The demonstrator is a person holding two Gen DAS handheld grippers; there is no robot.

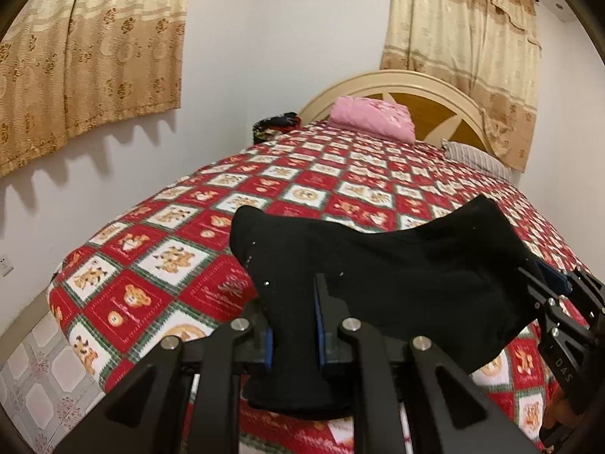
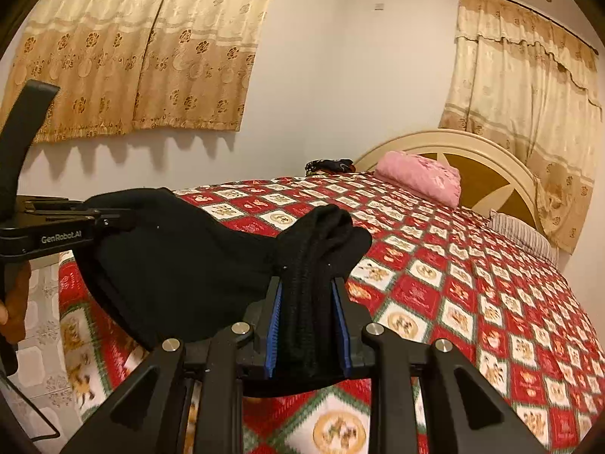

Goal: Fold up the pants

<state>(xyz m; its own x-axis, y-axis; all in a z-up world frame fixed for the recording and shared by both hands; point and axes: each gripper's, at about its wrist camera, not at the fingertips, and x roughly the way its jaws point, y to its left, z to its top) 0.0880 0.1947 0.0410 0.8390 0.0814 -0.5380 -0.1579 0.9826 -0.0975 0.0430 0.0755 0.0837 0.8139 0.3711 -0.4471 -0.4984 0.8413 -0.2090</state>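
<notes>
Bedroom, working over a bed with a red-and-white bear-print quilt (image 1: 189,249); tiled floor off its near corner.

Nearest me: both claws are clamped on the black pants (image 1: 397,265). Left gripper (image 1: 293,325) is pinched down tight on a thin bunch of fabric. Right gripper (image 2: 306,321) grips a thicker ribbed wad, looks like the waistband, so its blue pads (image 2: 273,325) sit a bit further apart. From the right wrist view I can see the left gripper's body off to the side with the cloth running into it, and a hand on its handle at the frame edge.

Pants are slung between the 2 claws, lifted off the quilt, sagging in the middle.

Handling, my read: light, fully limp, no stiffness, matte knit so not slippery in rubber pads. Not fragile. Best holds are the ribbed band and hem edges; a single layer mid-panel would just stretch.

Further back: pink folded blanket (image 1: 372,117) near the headboard (image 1: 435,102), a striped pillow (image 1: 476,157), a dark patterned bundle (image 1: 274,123) at the far edge. Curtains (image 1: 94,60) on both walls.

Containers: 0 in view.
</notes>
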